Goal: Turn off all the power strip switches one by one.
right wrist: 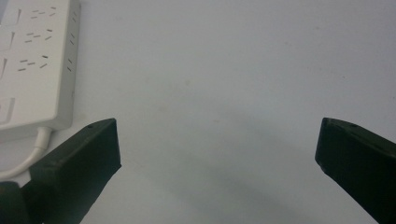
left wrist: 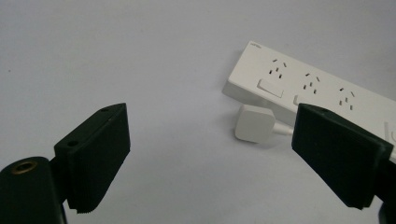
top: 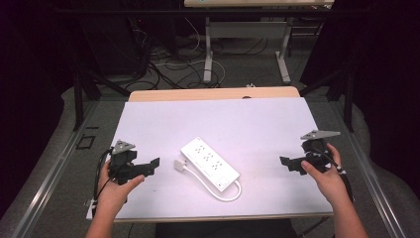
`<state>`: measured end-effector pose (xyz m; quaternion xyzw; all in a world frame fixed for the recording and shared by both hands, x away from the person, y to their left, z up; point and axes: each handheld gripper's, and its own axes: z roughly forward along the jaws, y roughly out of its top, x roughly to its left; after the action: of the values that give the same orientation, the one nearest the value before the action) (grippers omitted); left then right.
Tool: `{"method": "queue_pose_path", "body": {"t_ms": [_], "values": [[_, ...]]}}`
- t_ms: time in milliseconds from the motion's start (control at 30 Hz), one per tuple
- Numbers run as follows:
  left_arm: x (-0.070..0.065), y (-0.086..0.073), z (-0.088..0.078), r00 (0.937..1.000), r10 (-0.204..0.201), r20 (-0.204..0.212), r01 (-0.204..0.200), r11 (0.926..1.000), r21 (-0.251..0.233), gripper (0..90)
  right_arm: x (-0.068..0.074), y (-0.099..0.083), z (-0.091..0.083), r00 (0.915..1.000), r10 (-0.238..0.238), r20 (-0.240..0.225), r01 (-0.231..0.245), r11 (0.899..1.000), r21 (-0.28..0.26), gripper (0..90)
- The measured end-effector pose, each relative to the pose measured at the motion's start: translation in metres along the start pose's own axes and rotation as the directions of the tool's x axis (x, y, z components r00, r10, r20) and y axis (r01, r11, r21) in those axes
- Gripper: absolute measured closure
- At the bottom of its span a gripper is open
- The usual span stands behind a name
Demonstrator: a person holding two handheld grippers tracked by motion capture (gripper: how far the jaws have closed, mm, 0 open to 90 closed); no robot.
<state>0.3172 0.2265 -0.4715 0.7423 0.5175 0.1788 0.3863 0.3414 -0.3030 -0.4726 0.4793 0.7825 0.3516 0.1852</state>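
Left gripper (left wrist: 212, 154): jaws stand wide apart, nothing between them. The pads are black, blocky and ribbed on the inner faces, with a brass-coloured screw insert at the base of one. Through the gap lies bare table, and beyond it the white plug (left wrist: 253, 123), a small rounded square block lying on its side just beside the power strip (left wrist: 308, 84).

Right gripper (right wrist: 217, 149): jaws also spread wide and empty, with matte black pads of the same make. The strip's cable end sits off to one side of this view, and the cord (right wrist: 28, 156) curls out past the near jaw.

In the high view the strip lies skewed near the middle of the white table (top: 148, 119), well apart from both grippers. It is a long flat slab of smooth white plastic with rows of socket holes on top and a switch near the cord end. The short cord loops round from that end, runs back along the strip's near side, and ends at the plug by the far corner.

Judgement: both grippers hang low at the table's flanks, pointed inward at the strip, most likely so each can come at one piece. The left is the nearer to the plug and faces it, while the right is better placed to steady the body. The slick plastic may slide under a one-sided push.
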Motion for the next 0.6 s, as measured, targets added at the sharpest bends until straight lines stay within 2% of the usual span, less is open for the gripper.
{"method": "queue_pose_path", "body": {"t_ms": [133,167,200,300,333,500,600], "values": [[-0.008,0.010,0.001,0.9996,0.029,-0.003,-0.029,0.9996,0.006,11.8,0.003,0.006,0.002,0.9999,-0.003,0.011,0.003,1.000,0.004,0.0],[-0.009,0.013,0.000,0.9992,0.041,0.003,-0.041,0.9989,0.025,12.5,0.004,0.007,0.002,0.9998,0.004,0.017,-0.004,1.000,0.006,0.0],[-0.012,0.013,0.003,0.9995,0.031,0.003,-0.031,0.9995,0.008,14.0,0.004,0.009,0.003,0.9998,0.001,0.021,-0.001,1.000,0.006,0.0],[-0.018,0.017,0.007,0.9996,0.023,0.019,-0.023,0.9997,0.005,15.6,0.007,0.011,0.006,1.0000,0.003,0.005,-0.003,1.000,0.002,0.0],[-0.021,0.018,0.009,0.9995,0.016,0.027,-0.016,0.9999,-0.001,15.7,0.008,0.011,0.007,0.9999,0.003,0.012,-0.003,1.000,0.003,0.0],[-0.030,0.022,0.016,0.9982,0.033,0.049,-0.034,0.9993,0.018,16.9,0.014,0.010,0.014,0.9997,-0.025,-0.005,0.025,1.000,0.014,0.0],[-0.041,0.024,0.024,0.9963,0.040,0.076,-0.041,0.9990,0.014,19.8,0.018,0.009,0.017,0.9994,-0.032,-0.009,0.032,0.999,0.019,0.0]]}}
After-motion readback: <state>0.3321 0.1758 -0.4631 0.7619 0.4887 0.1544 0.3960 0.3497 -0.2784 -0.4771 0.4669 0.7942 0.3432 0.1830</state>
